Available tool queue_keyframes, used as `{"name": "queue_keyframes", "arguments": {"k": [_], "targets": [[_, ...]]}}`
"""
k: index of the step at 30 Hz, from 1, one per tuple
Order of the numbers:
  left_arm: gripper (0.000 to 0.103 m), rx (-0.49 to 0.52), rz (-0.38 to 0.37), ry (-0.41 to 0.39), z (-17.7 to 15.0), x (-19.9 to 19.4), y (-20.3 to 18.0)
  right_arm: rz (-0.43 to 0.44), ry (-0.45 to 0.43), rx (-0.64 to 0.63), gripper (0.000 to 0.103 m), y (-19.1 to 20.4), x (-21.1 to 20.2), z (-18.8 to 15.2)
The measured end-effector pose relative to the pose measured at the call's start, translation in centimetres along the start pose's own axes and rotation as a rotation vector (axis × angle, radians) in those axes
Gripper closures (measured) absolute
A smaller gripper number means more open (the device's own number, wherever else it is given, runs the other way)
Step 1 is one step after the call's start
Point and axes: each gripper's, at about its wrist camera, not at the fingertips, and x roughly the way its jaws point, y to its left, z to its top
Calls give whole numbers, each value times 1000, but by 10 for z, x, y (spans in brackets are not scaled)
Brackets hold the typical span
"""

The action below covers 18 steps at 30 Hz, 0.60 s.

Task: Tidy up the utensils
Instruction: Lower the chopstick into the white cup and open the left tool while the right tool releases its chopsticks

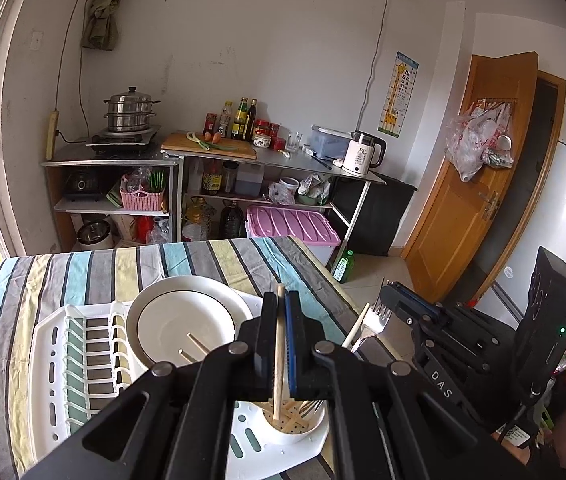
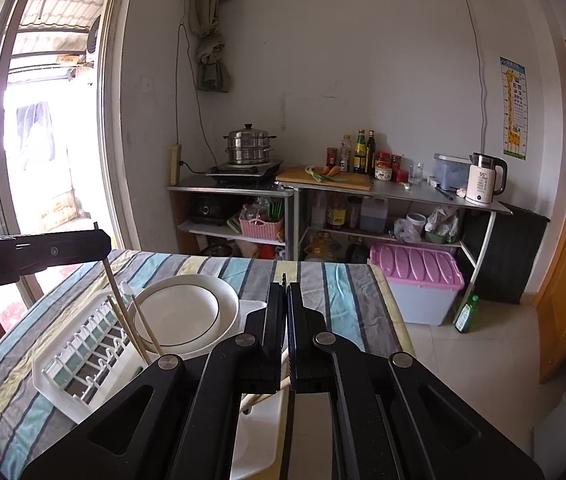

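1. The left tongs are clamped on a single pale wooden chopstick, held near upright, its lower end dipping into the round white perforated utensil cup at the corner of the white plastic dish rack.
2. The right tongs are closed on a silver metal fork, tines up; from the left wrist view the fork hangs just beside the cup, over the edge of the striped-cloth bench.
3. The chopstick looks light, stiff and smooth. A grip on the mid-shaft, as now, probably keeps it from pivoting; a pinch nearer one end would likely let it swing.
4. The fork seems heavier and slick. Its flat handle is the sensible place to hold it, with the pads across the broad faces.
5. Other chopsticks and fork tines already stand in the cup, so a newcomer may jam against them.
6. A white ceramic plate with a dark rim line leans in the rack beside the cup; it is fragile and best left unbumped.
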Motion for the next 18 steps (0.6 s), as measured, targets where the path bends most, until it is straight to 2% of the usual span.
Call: {"name": "queue_keyframes", "arguments": {"k": [11,18], "targets": [[99,0,20,70,-20,22,6,42,69,-6,102,6,16,-22],[98,2,35,63,-23,21,9,50,89,4,102,3,23,-28]]}}
